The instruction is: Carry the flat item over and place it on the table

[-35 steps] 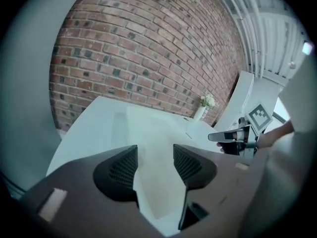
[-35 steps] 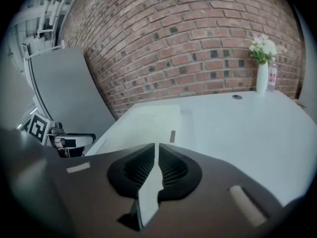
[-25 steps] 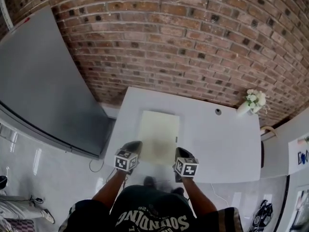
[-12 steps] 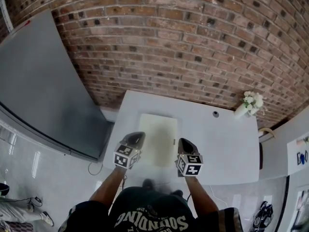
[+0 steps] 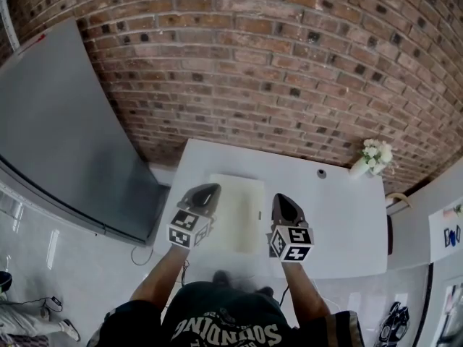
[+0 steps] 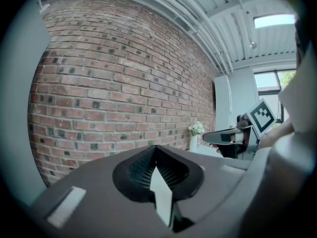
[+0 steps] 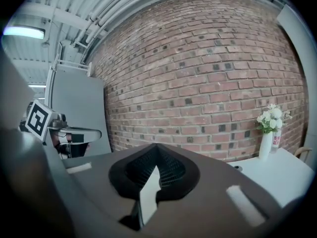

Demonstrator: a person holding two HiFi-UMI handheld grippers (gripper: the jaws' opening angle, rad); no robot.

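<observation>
The flat item is a pale cream board (image 5: 235, 208) lying flat on the white table (image 5: 340, 223) in the head view. My left gripper (image 5: 205, 191) hovers over the board's left edge and my right gripper (image 5: 283, 202) just off its right edge. Both are shut, hold nothing and point towards the brick wall. In the left gripper view the closed jaws (image 6: 156, 150) face the wall, with the right gripper (image 6: 230, 135) off to the right. In the right gripper view the closed jaws (image 7: 157, 148) also face the wall, and the left gripper (image 7: 74, 132) shows at the left.
A brick wall (image 5: 275, 71) rises behind the table. A large grey panel (image 5: 58, 121) leans at the left. A small vase of white flowers (image 5: 372, 156) stands at the table's far right corner, near a round hole (image 5: 321, 173). A cable (image 5: 141, 250) lies on the floor at the left.
Both grippers have risen and moved forward from the board's near end towards the wall. The board has stayed flat on the table.
</observation>
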